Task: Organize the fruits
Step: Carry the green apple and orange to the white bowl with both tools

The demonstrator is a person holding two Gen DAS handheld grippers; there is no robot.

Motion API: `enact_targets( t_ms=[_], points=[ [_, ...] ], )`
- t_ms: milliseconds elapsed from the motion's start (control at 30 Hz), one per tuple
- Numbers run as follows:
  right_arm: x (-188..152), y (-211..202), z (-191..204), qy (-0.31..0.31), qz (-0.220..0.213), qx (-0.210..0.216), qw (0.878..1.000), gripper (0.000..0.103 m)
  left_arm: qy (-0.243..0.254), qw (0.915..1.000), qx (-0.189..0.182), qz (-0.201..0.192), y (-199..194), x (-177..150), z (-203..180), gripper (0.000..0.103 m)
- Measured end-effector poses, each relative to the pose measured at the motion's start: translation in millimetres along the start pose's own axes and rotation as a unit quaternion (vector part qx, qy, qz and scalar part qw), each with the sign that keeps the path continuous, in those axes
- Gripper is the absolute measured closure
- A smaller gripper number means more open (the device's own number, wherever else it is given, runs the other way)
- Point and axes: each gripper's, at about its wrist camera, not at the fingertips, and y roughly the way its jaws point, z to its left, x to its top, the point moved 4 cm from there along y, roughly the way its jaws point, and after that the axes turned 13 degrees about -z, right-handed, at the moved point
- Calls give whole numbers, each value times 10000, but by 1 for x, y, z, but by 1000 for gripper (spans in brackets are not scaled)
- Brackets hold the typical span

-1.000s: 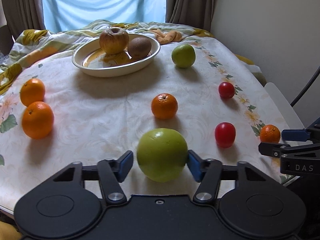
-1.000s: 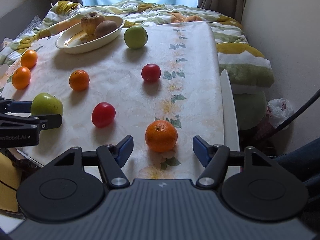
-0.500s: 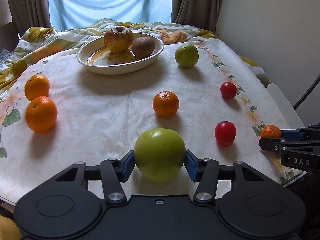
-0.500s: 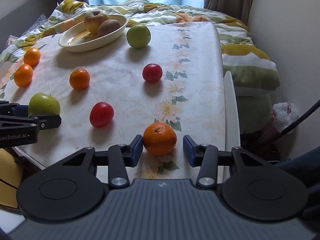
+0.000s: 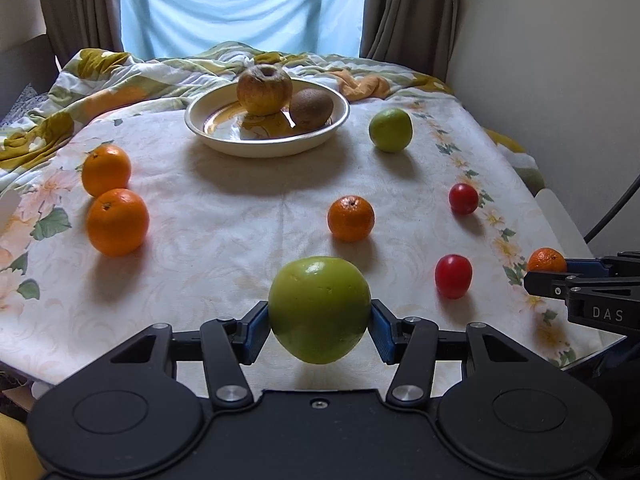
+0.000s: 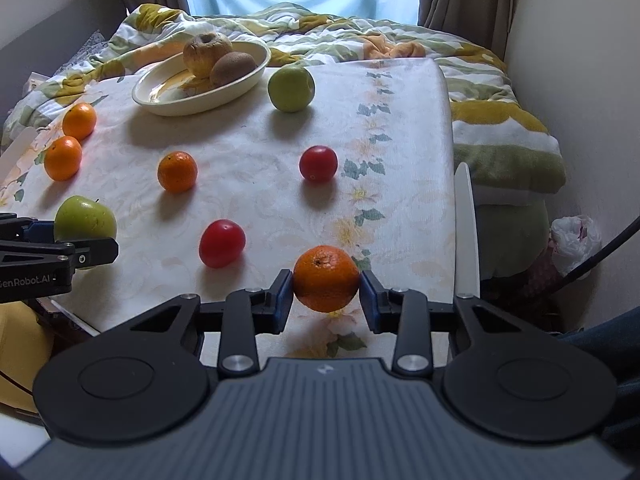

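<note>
Fruits lie scattered on the tablecloth (image 5: 224,216). Left gripper (image 5: 318,330) clamps a green apple (image 5: 319,309) near the front edge; right gripper (image 6: 325,296) jaws closing on an orange (image 6: 326,278), pads touching. Pickup step; next probably carry both to the far bowl (image 5: 224,136). Count: two green apples, four oranges, two tomatoes; bowl holds one brown apple, one kiwi.

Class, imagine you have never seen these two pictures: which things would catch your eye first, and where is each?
First, the green apple gripped in the left gripper at the near table edge. Beside it the right gripper is closing on an orange by the flowered border. Farther back, a cream bowl holds a wrinkled brown apple and a kiwi.
</note>
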Motion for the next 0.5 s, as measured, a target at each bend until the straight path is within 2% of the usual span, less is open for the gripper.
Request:
enact_targets(
  t_ms=[200,500],
  points=[
    [19,-15,7,-17,-113,110,9999,52,-261,9994,24,-236,-25,23,9,46],
    [63,-28,23,44,-283,339,9990,52,-313,9975,269,-566,-46,66,38,46]
  ],
)
